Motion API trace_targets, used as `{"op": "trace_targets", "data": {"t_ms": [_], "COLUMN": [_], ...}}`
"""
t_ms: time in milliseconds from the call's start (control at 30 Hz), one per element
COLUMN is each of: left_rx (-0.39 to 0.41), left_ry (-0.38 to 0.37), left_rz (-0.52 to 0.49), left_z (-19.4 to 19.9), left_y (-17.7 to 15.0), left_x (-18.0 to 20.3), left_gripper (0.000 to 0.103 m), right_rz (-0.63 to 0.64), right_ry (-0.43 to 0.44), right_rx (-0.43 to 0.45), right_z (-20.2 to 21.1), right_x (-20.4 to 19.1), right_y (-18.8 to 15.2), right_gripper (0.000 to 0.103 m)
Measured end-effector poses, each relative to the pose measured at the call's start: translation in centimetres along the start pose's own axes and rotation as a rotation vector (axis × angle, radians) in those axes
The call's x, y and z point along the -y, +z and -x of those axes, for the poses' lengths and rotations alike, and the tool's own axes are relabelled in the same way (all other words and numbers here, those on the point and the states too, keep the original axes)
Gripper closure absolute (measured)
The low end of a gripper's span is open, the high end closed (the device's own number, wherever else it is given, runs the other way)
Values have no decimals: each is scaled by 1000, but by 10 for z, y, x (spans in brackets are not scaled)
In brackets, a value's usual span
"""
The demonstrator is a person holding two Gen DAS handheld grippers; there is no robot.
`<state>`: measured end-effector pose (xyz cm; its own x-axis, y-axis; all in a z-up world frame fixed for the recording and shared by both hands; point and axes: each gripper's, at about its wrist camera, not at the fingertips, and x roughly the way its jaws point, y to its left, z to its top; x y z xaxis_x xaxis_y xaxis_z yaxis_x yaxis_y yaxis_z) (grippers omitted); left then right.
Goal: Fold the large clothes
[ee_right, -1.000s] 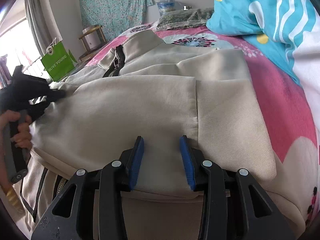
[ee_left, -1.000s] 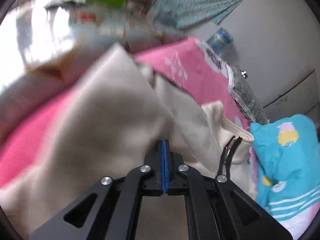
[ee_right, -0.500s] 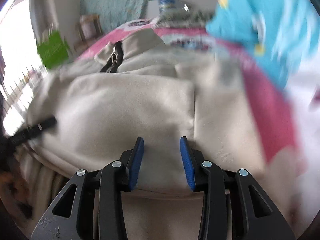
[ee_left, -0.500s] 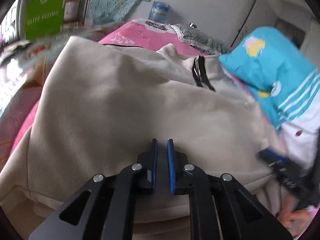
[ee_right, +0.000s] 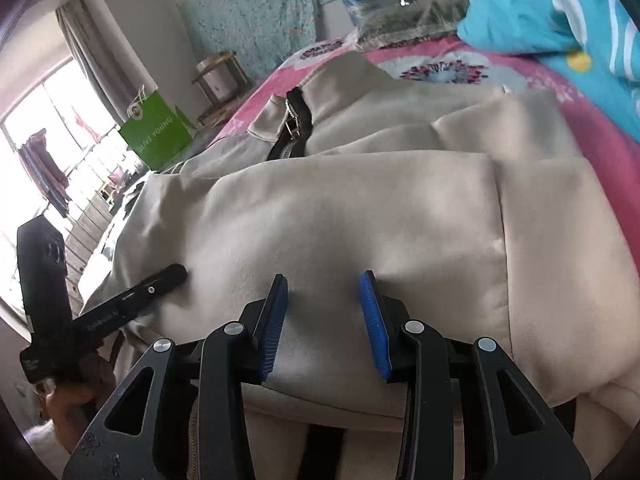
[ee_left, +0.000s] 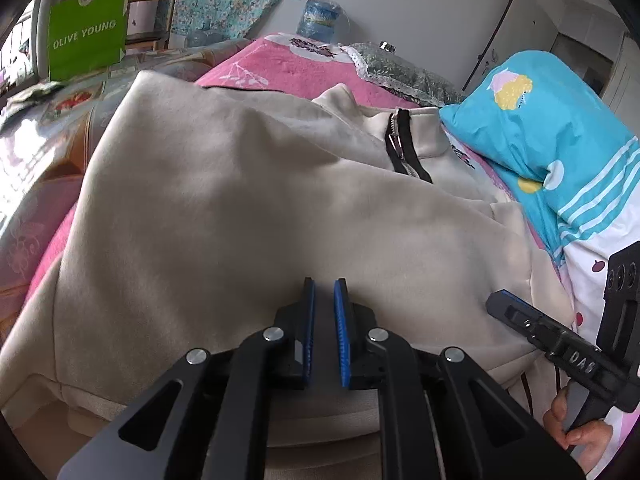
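The bed (ee_left: 288, 64), covered in a pink flowered sheet, carries everything: it gives a broad flat surface ahead of both grippers for laying a big garment out. On it, directly in front of and under both grippers, lies the cream zip jacket (ee_left: 248, 208), collar and black zipper (ee_left: 404, 148) at the far end. One side panel is already turned over the body, its straight edge running away from the right gripper (ee_right: 324, 320). That suggests the fold is partly made and the cloth is being flattened or let go, rather than carried.

A blue patterned quilt (ee_left: 552, 136) is bunched to the right of the left gripper (ee_left: 324, 328), pushed aside, probably to keep the folding area free. A green paper bag (ee_left: 86, 46) stands far off to that gripper's left, beyond the bed.

The left gripper's blue pads stand a narrow slit apart with no cloth between them, resting just above the near hem. The right gripper's jaws are wider apart, tips pressing down on the folded panel without pinching it. In the right view, the left gripper's tip pokes the fabric to the left, likely smoothing it.
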<state>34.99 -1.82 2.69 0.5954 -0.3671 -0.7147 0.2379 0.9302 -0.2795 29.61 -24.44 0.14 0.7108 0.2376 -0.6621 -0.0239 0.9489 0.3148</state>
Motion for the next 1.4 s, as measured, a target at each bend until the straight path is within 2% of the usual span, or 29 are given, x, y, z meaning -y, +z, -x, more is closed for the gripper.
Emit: {"op": "trace_targets", "data": {"t_ms": [67, 133, 200, 233, 300, 500, 600, 667, 767, 867, 967, 1067, 1133, 1233, 1333, 1367, 1400], "left_rx": [25, 48, 31, -10, -34, -23, -23, -21, -21, -20, -21, -26, -12, 30, -7, -44, -44], "left_ry": [-4, -53, -159, -193, -197, -177, -168, -164, -162, -164, -164, -162, -124, -184, -191, -204, -251], "left_rz": [-30, -34, 24, 62, 72, 48, 39, 35, 31, 32, 32, 35, 34, 4, 88, 174, 247], "left_z": [9, 17, 14, 2, -10, -8, -8, -9, -9, -9, -9, -9, 4, 17, -3, -18, -24], "left_y": [2, 3, 3, 1, -3, -5, -5, -5, -6, -6, -5, -5, -2, 6, 17, 16, 13], "left_x": [7, 11, 8, 3, -2, 2, 3, 3, 4, 4, 4, 5, 14, 26, 13, -5, -20], "left_gripper": [92, 92, 83, 76, 76, 76, 76, 76, 76, 76, 76, 76, 76, 73, 71, 76, 80], "right_rz": [40, 31, 28, 31, 37, 68, 107, 109, 54, 8, -33, 9, 2, 4, 9, 5, 4], "right_ry": [-43, -33, -28, -32, -39, -17, -60, -69, -10, -11, -24, -13, -2, 4, 0, 6, 9], "right_rx": [9, 12, 12, 12, 6, -29, -34, -8, 43, 40, -38, 5, 2, 0, 2, 1, 0], "right_z": [-1, 1, 0, 0, 1, 10, 23, 34, 43, 30, -1, -3, -5, -5, -5, -5, -5], "right_x": [-8, -8, -9, -8, -8, -8, -16, -19, -19, -16, -3, -3, -2, 0, 0, 1, 2], "right_y": [-3, -6, -7, -6, -5, -6, -11, -10, 4, 17, 14, 4, 4, 4, 4, 4, 3], "right_gripper": [68, 68, 68, 67, 68, 68, 63, 56, 56, 54, 54, 54, 53, 53, 53, 53, 53]}}
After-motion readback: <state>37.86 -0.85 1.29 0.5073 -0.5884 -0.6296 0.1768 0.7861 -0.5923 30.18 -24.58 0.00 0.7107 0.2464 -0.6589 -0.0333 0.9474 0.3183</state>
